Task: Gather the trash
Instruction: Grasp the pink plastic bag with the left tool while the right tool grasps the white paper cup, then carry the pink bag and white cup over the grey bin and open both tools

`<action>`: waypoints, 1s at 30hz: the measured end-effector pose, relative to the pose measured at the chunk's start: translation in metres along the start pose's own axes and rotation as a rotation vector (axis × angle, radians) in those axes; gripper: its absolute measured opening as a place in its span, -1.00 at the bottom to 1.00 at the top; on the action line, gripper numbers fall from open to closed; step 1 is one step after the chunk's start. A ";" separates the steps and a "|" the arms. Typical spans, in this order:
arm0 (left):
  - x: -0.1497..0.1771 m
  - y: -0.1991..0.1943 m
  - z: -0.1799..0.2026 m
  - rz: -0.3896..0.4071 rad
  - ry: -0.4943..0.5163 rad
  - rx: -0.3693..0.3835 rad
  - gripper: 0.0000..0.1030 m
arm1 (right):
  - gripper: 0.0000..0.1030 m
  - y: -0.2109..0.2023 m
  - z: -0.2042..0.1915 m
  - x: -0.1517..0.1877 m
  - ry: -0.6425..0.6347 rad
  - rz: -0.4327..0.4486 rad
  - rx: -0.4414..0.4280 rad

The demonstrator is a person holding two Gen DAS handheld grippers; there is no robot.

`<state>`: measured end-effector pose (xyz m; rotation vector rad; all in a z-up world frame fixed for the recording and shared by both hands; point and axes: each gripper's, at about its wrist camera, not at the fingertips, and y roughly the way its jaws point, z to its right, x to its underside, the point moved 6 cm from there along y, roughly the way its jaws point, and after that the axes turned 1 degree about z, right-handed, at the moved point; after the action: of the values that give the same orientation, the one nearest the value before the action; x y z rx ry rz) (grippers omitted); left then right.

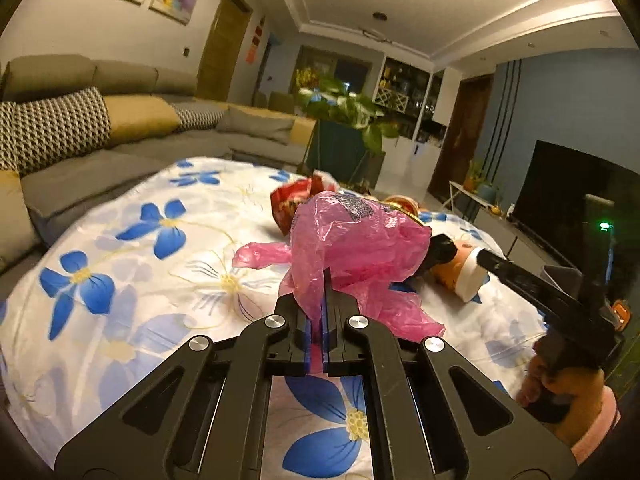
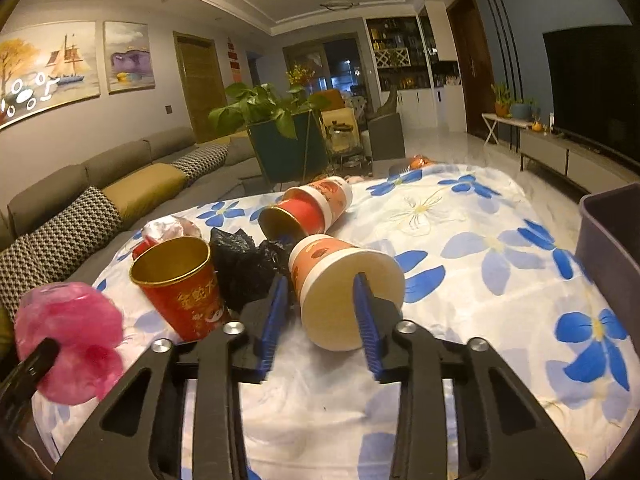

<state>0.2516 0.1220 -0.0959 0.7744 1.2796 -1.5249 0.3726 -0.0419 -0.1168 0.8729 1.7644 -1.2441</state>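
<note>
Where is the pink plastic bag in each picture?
Left wrist view: the pink plastic bag is in the middle, pinched in the left tool.
Right wrist view: the bag is at the far left edge, blurry.
Shared landmark: the blue-flowered cloth.

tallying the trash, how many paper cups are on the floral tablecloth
4 cups in the right wrist view: a white-mouthed cup lying between the right claw fingers, a red gold-lined cup left of it, and two nested cups lying behind. Others may be hidden.
</note>
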 end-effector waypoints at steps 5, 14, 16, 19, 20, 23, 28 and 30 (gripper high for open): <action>-0.004 -0.004 0.001 0.012 -0.004 0.009 -0.96 | -0.63 0.015 0.003 -0.001 0.045 -0.040 -0.026; -0.004 -0.004 0.003 0.018 -0.003 0.013 -0.96 | -0.93 -0.003 0.005 -0.006 0.028 -0.010 -0.040; -0.005 -0.005 0.005 0.020 -0.002 0.014 -0.96 | -0.93 -0.014 0.009 -0.009 0.027 0.009 -0.034; -0.007 -0.008 0.011 0.025 0.004 0.021 -0.96 | -0.93 -0.034 0.015 -0.014 0.020 0.041 -0.027; -0.008 -0.010 0.014 0.026 0.008 0.024 -0.96 | -0.93 -0.042 0.016 -0.015 0.019 0.051 -0.028; -0.010 -0.015 0.025 0.031 0.018 0.034 -0.96 | -0.93 -0.061 0.020 -0.017 0.008 0.073 -0.032; -0.013 -0.025 0.042 0.041 0.036 0.054 -0.96 | -0.93 -0.088 0.023 -0.021 -0.015 0.093 -0.026; -0.013 -0.028 0.050 0.044 0.049 0.058 -0.96 | -0.93 -0.098 0.026 -0.023 -0.025 0.106 -0.017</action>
<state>0.2357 0.0769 -0.0617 0.8769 1.2508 -1.5220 0.3033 -0.0968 -0.0616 0.9249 1.6850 -1.1650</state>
